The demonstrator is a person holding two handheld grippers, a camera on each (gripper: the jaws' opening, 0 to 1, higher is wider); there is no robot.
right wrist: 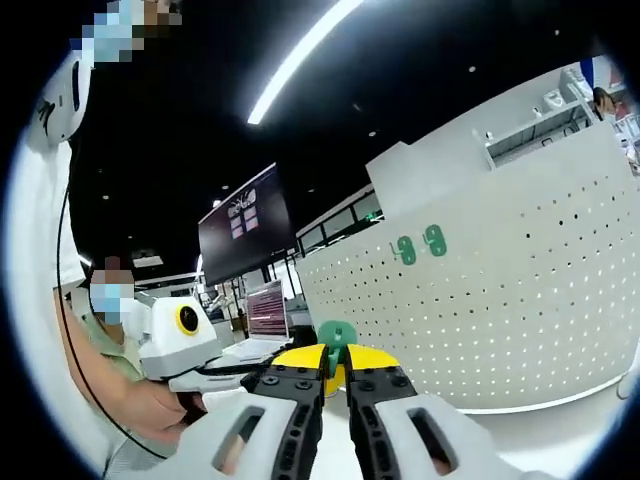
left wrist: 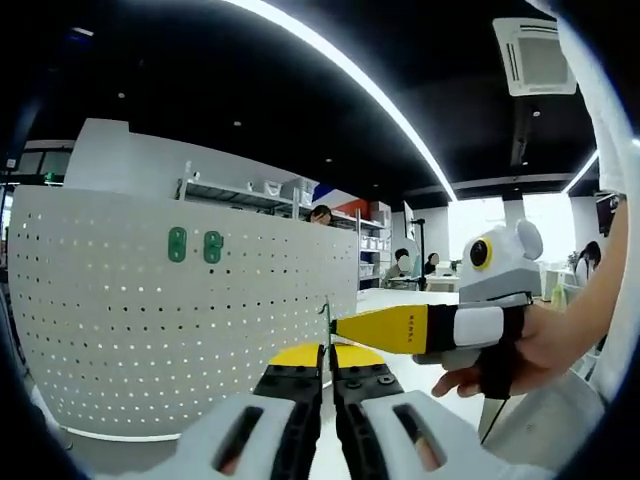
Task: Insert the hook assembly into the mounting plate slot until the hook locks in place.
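Currently a green hook [right wrist: 337, 336] is pinched at the right gripper [right wrist: 335, 375] jaw tips, left gripper [left wrist: 327, 372] jaws pressed together on nothing, so alignment with a hole row near the two mounted hooks [left wrist: 194, 245] on the pegboard [left wrist: 150, 330] is advised before being pushed home.

An open-plan office or lab: a black ceiling with long light strips [left wrist: 340, 70] and a ceiling air vent [left wrist: 533, 55] at upper right, shelving [left wrist: 250, 195] behind a white pegboard [left wrist: 150, 330], and a wall screen [right wrist: 245, 222] with a laptop [right wrist: 266, 312] at centre left.
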